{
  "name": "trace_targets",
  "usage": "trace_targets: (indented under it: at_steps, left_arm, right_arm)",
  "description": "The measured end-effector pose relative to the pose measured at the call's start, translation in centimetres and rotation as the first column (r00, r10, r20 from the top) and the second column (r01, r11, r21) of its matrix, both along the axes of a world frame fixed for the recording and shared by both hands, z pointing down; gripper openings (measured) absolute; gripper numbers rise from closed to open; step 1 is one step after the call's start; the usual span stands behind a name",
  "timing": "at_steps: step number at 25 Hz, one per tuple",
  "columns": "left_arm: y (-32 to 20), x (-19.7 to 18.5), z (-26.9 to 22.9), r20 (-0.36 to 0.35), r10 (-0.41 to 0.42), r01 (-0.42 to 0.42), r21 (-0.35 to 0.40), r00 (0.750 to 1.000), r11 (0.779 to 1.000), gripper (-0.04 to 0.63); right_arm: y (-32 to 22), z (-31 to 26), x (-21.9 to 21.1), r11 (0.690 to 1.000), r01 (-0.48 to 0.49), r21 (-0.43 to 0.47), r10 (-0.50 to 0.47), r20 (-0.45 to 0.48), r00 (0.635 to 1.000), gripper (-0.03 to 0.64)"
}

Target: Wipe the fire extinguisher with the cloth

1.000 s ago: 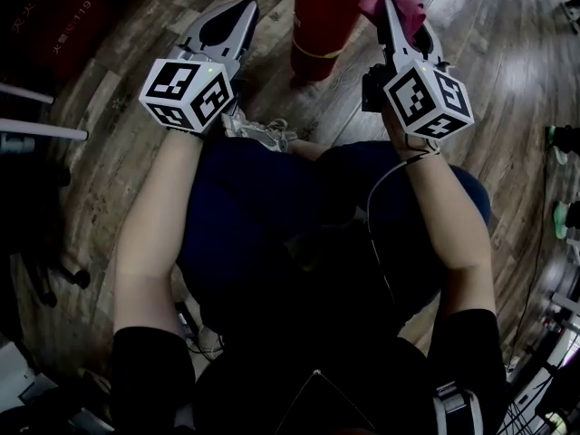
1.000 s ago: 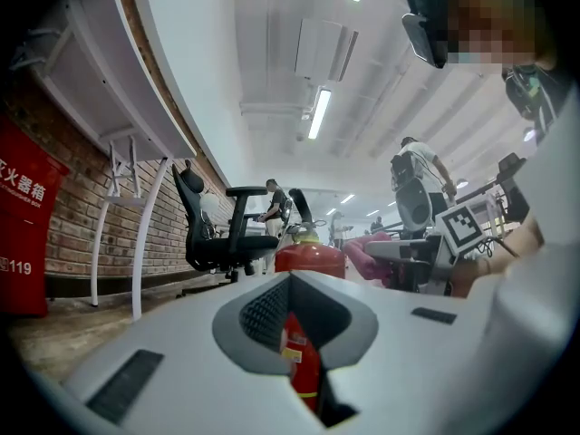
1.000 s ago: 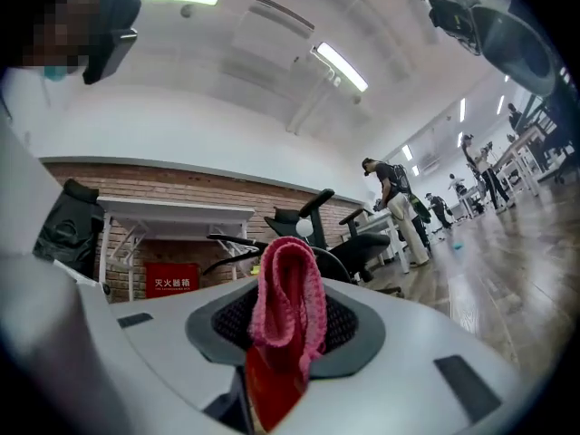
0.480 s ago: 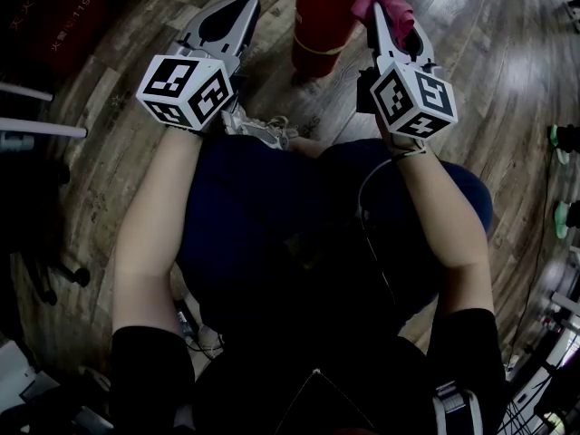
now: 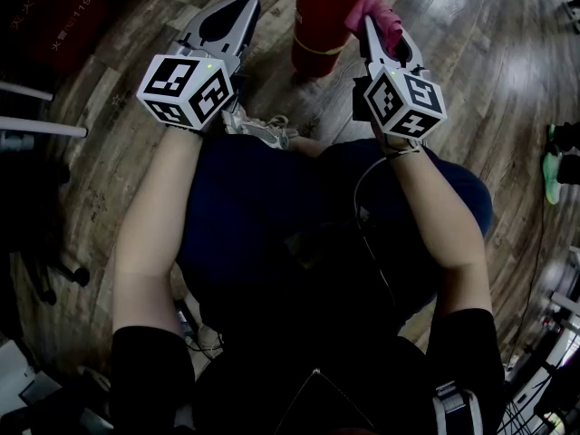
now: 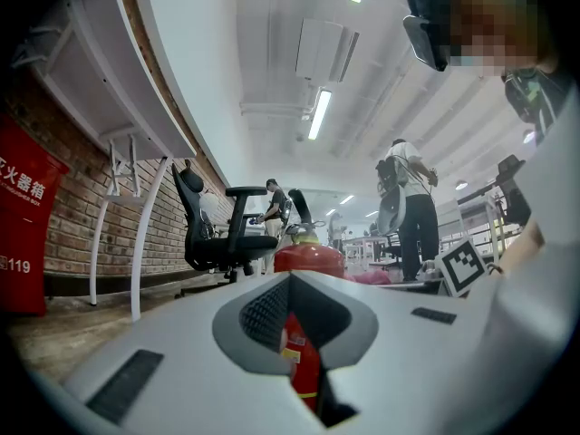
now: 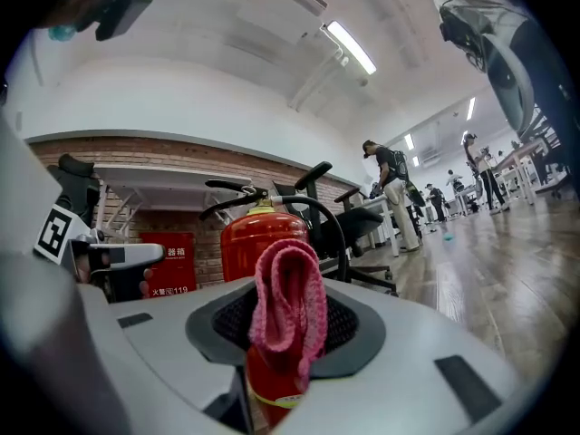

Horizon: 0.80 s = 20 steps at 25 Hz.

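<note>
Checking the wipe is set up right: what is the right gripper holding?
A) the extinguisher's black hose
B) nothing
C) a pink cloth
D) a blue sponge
C: the right gripper is shut on a folded pink cloth, with the red fire extinguisher standing just behind it.

The red metal fire extinguisher cylinder [image 5: 323, 12] carries a yellow band near its base. The pink knitted cloth [image 7: 288, 306] has a ribbed weave. The pale grey left gripper [image 5: 243, 7] and pale grey right gripper [image 5: 370, 27] have black cross-hatched pads [image 6: 263, 314]. Their marker cubes [image 5: 186, 89] are white with black squares. The wood-plank floor [image 5: 489, 53] is streaked brown and grey. The red box [image 6: 20, 225] bears white characters.
</note>
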<state>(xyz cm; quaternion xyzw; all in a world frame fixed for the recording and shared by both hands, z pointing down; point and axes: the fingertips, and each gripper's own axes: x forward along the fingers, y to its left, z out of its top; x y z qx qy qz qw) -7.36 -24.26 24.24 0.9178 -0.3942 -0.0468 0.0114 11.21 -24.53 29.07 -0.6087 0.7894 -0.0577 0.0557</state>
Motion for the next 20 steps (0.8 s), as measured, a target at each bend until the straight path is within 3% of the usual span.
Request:
trace_targets:
  at_steps: [20]
  left_arm:
    - [0.0,-0.1,-0.1,-0.010,0.001,-0.001,0.000,1.000,1.000,0.015]
  right_arm:
    - [-0.4,4.6,-0.2,0.991,0.004,-0.133,-0.003,0.009,1.000,0.138]
